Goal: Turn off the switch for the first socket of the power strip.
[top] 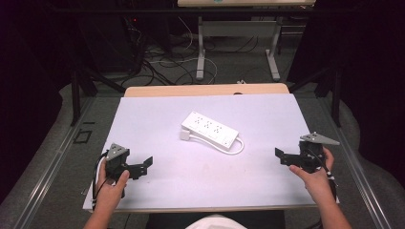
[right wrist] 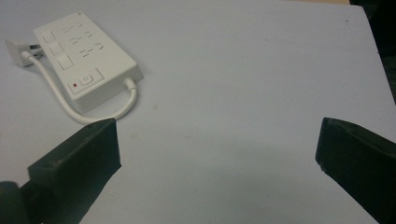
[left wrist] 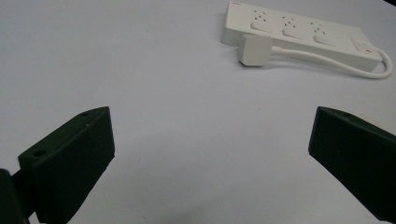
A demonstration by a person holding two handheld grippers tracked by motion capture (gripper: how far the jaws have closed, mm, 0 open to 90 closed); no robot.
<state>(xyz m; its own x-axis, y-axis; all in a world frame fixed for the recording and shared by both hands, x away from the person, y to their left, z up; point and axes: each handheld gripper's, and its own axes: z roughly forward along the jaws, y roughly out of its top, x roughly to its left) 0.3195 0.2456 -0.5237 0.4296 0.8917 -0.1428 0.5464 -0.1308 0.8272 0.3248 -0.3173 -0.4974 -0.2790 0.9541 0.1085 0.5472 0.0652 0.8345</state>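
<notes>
I hold both jaws wide, empty, flanking the white plastic power strip (top: 210, 130) at twelve o'clock, ready to approach.

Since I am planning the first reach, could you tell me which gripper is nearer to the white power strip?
Left, narrowly. The left gripper sits near-left of the power strip; the right gripper sits near-right, slightly farther. Both are open and apart from it.

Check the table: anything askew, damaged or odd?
Nothing damaged or spilled. The white plastic power strip lies diagonally on the white table, its short white cable looped round so the white plug lies loose beside it. Both grippers stand open, apart from it.
</notes>
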